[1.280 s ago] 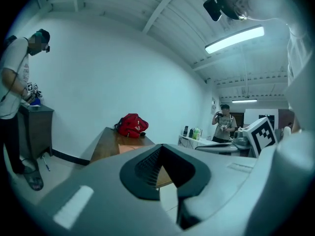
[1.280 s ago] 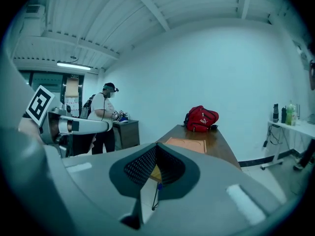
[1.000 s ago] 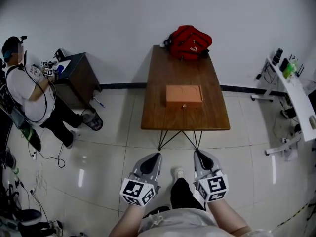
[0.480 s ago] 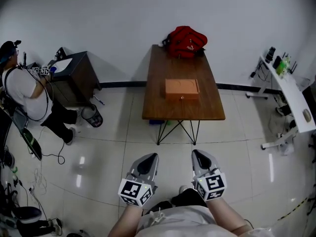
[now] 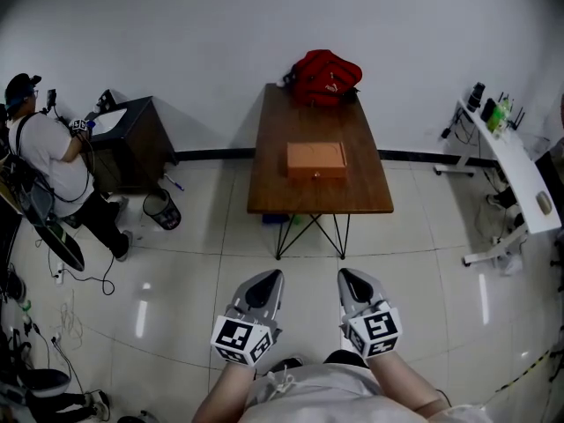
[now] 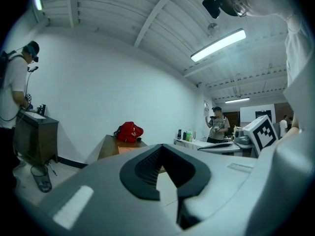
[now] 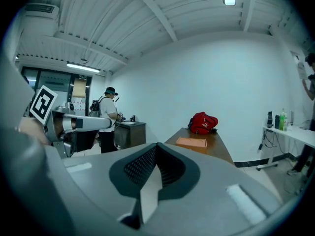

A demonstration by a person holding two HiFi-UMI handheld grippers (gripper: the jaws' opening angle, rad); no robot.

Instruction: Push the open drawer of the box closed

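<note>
An orange box lies on a long wooden table against the far wall; a small knob shows on its near face. How far its drawer stands out is too small to tell. Behind it sits a red backpack. My left gripper and right gripper hang side by side over the tiled floor, well short of the table, both shut with nothing in them. The right gripper view has the box and backpack far ahead. In the left gripper view, the backpack shows beyond the shut jaws.
A person works at a dark cabinet at the left, with a bin beside it. A white desk with bottles stands at the right. Cables lie on the floor at the far left.
The table and box look smaller and farther off than a second ago and have shifted slightly left. Both grippers stay shut, side by side.
</note>
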